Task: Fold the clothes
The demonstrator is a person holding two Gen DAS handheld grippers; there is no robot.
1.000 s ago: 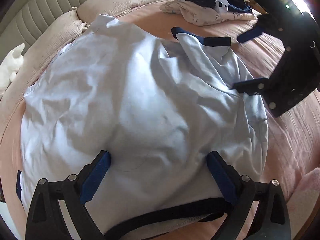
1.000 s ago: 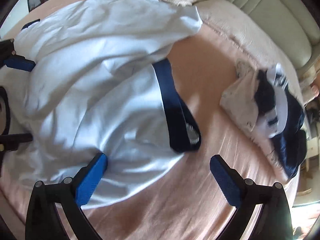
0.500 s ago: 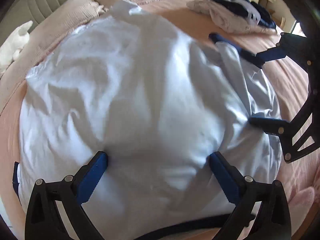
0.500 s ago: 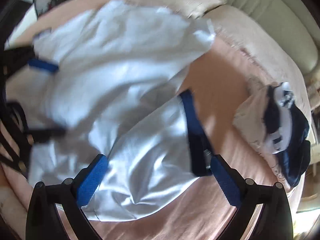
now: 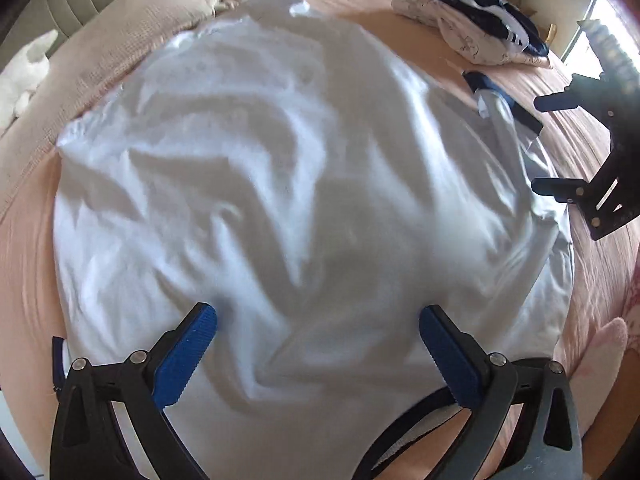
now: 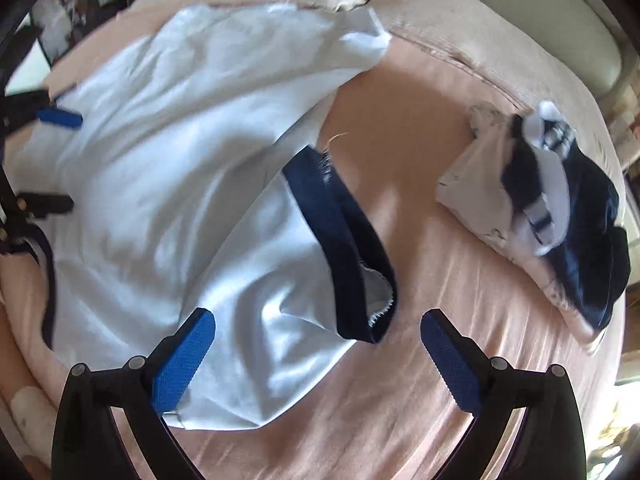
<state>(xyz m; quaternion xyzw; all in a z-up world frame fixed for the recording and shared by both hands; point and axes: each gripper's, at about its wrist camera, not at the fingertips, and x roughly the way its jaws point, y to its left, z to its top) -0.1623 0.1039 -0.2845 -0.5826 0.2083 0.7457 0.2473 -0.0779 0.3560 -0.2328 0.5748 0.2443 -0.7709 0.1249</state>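
Both tools, left [image 5: 318, 322] and right [image 6: 318, 326], gape over an unlabelled white shirt [image 5: 280, 184].

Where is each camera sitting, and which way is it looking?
Left wrist: rides the left gripper, jaws open, looking across the white shirt toward the pillows; the right gripper shows at right.
Right wrist: rides the right gripper, jaws open, looking over the shirt's navy sleeve cuff; the left gripper's finger shows at left.
Both share the shirt and the folded clothes pile.
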